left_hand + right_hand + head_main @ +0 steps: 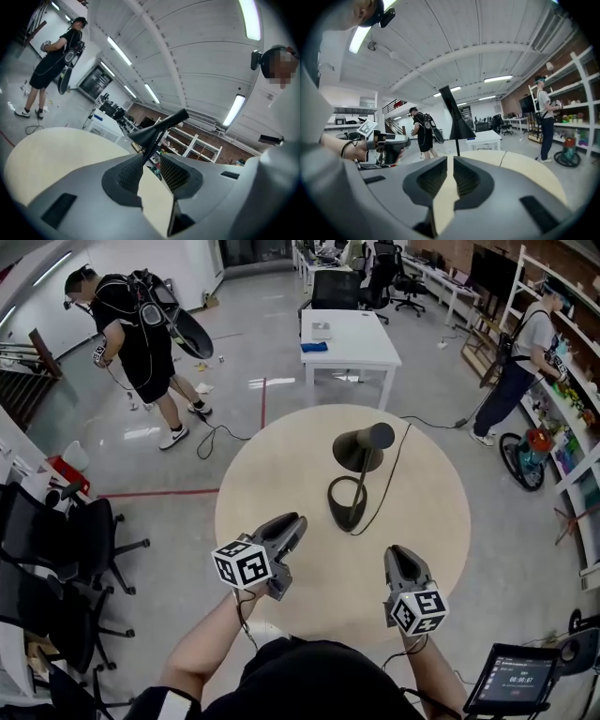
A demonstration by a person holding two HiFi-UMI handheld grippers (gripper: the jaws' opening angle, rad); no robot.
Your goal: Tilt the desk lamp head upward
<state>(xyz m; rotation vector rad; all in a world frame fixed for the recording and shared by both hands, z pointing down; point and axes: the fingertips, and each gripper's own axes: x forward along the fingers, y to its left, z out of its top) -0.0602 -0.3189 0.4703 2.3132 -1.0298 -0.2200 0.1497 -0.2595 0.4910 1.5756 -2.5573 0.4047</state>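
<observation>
- Step in hand: approach; neither gripper touched the desk lamp (359, 456), head not tilted up yet by my read
- Lamp stood upright near the middle of the round table (281, 465), well ahead of both grippers, which hung over the near edge
- Left gripper (286, 526): jaws a little apart, bare tabletop showing in the gap, nothing held
- Right gripper (401, 554): jaws parted by a narrow slit, also empty
- In the left gripper view the lamp head (157, 131) lined up just above the jaw gap (151, 161); in the right gripper view it sat dead ahead (457, 123)
- Next move as I judged it: one gripper to pin the base (350, 521), the other to take the head and lever it up; jaws probably needed to open wider for the cone
- Lamp: matte black, thin straight stem, flared cone shade ending in a short cylinder, base an open loop
- Slim stem plus light loop base looked tip-prone if pushed without a hold-down
- Hinge probably behind the cone; couldn't make it out from any view
- Thin black cable (392, 474) ran from the base off the far side of the table
- Tabletop: smooth, pale beige, flat
- Jaw pads: dark grey, ribbed mesh texture, set in lighter grey shells
</observation>
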